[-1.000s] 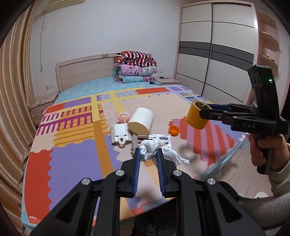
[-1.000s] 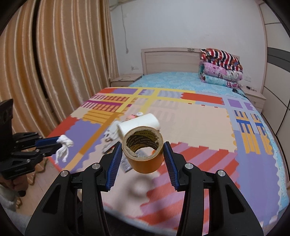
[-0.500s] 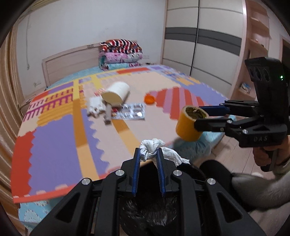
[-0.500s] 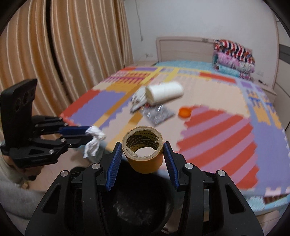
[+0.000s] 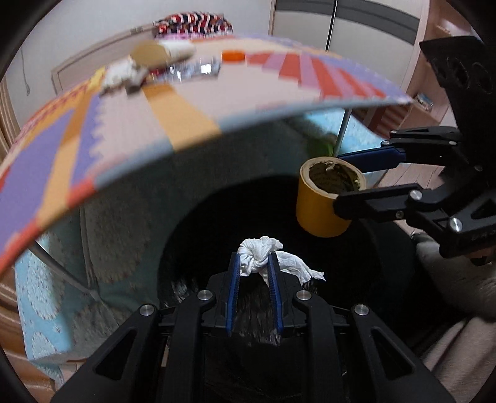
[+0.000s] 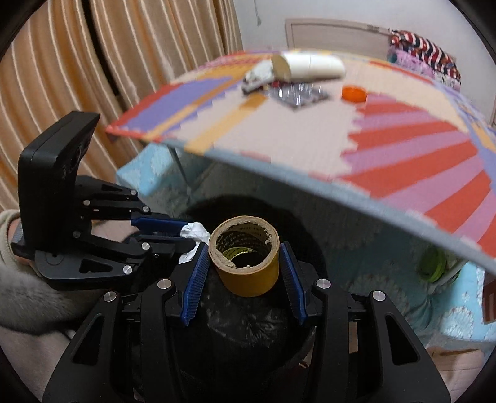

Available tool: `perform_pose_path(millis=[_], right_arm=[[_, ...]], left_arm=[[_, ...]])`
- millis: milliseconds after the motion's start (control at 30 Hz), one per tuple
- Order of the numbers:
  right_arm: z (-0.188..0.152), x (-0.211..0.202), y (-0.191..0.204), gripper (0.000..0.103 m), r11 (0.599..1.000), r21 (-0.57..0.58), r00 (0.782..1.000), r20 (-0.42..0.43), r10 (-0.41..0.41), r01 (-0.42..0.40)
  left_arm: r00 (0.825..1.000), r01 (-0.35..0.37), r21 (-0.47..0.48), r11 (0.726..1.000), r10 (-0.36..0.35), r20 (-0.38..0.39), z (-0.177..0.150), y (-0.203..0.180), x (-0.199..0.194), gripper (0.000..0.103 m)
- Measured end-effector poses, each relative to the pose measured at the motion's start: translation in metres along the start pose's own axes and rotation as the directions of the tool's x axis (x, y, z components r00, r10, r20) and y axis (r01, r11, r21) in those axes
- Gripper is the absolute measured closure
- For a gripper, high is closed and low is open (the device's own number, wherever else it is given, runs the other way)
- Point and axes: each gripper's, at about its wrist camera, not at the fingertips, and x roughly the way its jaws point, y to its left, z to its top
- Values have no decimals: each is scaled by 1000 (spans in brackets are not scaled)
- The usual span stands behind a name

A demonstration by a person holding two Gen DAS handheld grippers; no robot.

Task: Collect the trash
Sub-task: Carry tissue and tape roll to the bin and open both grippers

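My left gripper (image 5: pixel 254 259) is shut on a crumpled white tissue (image 5: pixel 263 251), held over the dark mouth of a black-lined trash bin (image 5: pixel 217 223) beside the bed. My right gripper (image 6: pixel 243 257) is shut on a yellow tape roll (image 6: pixel 248 266), its pads pressing both sides, also above the bin (image 6: pixel 248 325). In the left wrist view the tape roll (image 5: pixel 322 204) hangs to the right of the tissue. In the right wrist view the left gripper (image 6: pixel 186 234) with the tissue (image 6: pixel 193 234) sits just left of the roll.
The bed's colourful foam mat (image 5: pixel 192 105) overhangs above the bin. On it lie a white paper roll (image 6: pixel 310 66), a silver blister pack (image 6: pixel 297 94), an orange cap (image 6: pixel 353 93) and a white item (image 5: pixel 122 74). Curtains (image 6: pixel 77 77) hang left; a wardrobe (image 5: pixel 356 24) stands behind.
Both grippers have dropped from above the bed to below its edge and tilted downward, over the black bin. Tissue and tape roll stay gripped.
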Motion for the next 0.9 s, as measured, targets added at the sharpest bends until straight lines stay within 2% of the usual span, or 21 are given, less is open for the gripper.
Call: perform_pose_path(millis=[300,500,900], right_arm=[[-24,44,-7,57,999,14,989,-143,-36,39],[-28,64,-7,57,998,-4,974,-215,-66,67],[-33,72,-7,56,997,-4,965,-250,-72,74]], left_arm=[[990,-69,33,997,73,-118,-15,-3,46,85],[984,-56,19,998,58,-166,-24,-3,60,85],[980,-47,7,999,48,-192,-26,-2,68,81]])
